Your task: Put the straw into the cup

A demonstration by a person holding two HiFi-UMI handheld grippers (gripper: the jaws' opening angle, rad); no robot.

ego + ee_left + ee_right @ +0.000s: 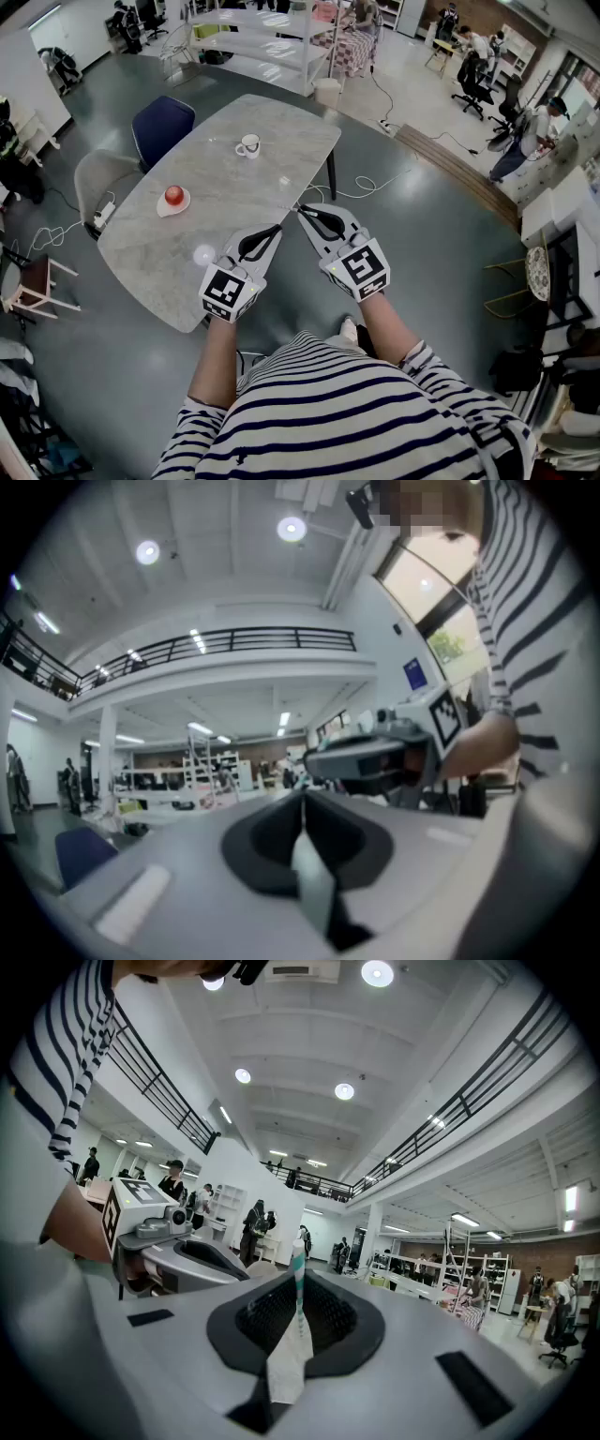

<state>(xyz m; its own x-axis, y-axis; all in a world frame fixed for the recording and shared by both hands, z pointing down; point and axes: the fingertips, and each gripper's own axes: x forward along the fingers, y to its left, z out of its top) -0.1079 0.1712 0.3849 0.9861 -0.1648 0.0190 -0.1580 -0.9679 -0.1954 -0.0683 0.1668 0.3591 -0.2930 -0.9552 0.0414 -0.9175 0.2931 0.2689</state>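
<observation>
A white cup (248, 145) stands on the far part of the marble table (281, 127). Both grippers are held level over the table's near edge, tips close together. My right gripper (298, 1283) is shut on a straw (297, 1274) with teal stripes. The straw stands up between the jaws, and a piece of white paper wrapper (286, 1363) hangs below it. My left gripper (305, 803) is shut on a pale strip of paper wrapper (314, 883). In the head view the left gripper (272, 232) and the right gripper (305, 214) hide the straw.
A red round thing on a small plate (173, 199) sits at the table's left side. A small white scrap (284, 182) lies mid-table. Two chairs (159, 124) stand at the table's far left. Cables run over the floor beyond the table.
</observation>
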